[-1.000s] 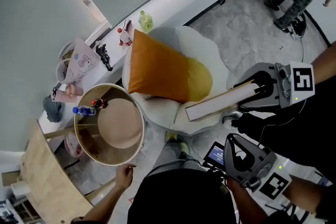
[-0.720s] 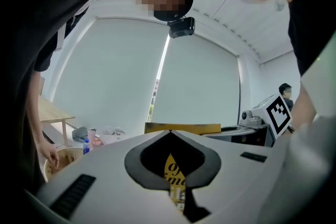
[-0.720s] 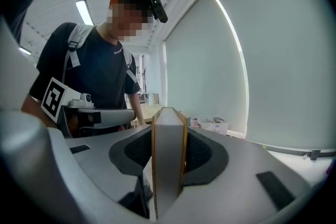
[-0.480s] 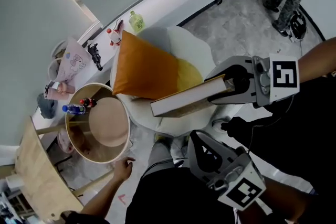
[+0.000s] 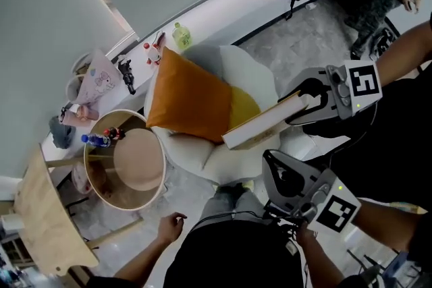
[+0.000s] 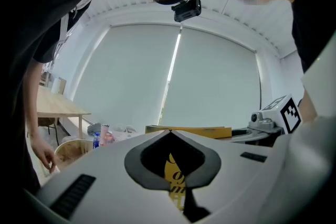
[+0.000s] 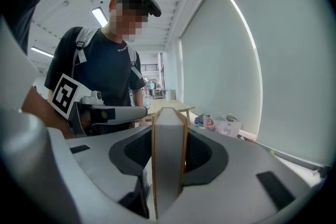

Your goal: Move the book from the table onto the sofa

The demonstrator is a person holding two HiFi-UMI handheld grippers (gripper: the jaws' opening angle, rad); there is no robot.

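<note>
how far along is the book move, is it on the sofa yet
Done: the book is off the table. In hand: the right gripper has its jaws clamped on the book's end and holds it over the sofa, beside the cushion. The left gripper is shut and empty. Left: lower the book onto the seat and open the jaws.
</note>
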